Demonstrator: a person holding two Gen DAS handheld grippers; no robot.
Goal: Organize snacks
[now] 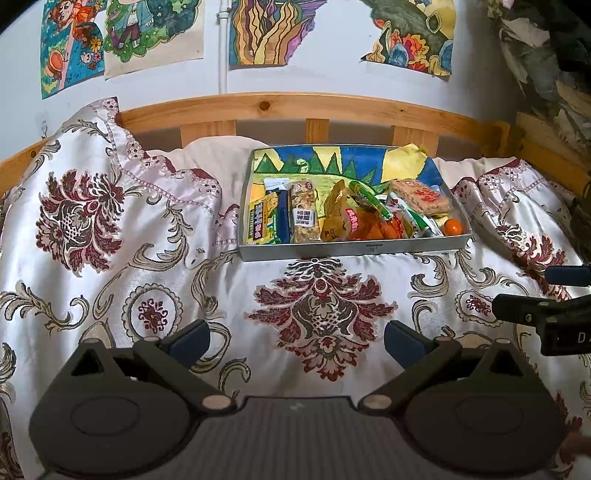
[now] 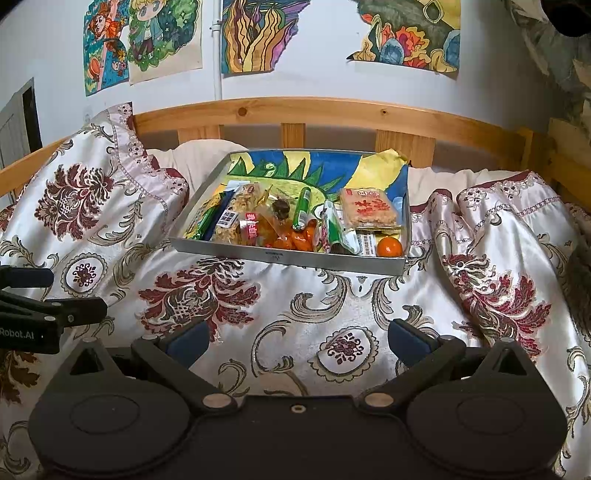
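A shallow metal tray (image 1: 351, 252) (image 2: 288, 258) lined with a coloured drawing sits on the bedspread near the headboard. It holds several snacks: a nut bar (image 1: 303, 212), a green packet (image 1: 263, 221), an orange-filled bag (image 1: 369, 225) (image 2: 284, 236), a green stick (image 2: 303, 208), a rice cracker pack (image 1: 421, 195) (image 2: 369, 206) and a small orange fruit (image 1: 452, 226) (image 2: 389, 246). My left gripper (image 1: 297, 341) is open and empty, hovering over the bedspread in front of the tray. My right gripper (image 2: 297, 341) is open and empty too, beside the left; it also shows in the left wrist view (image 1: 546, 291).
A patterned satin bedspread (image 1: 147, 258) (image 2: 332, 314) covers the bed, bunched at left and right of the tray. A wooden headboard (image 1: 295, 107) (image 2: 314, 110) runs behind. Drawings hang on the wall (image 2: 258, 33). The left gripper shows at the left edge of the right wrist view (image 2: 40, 295).
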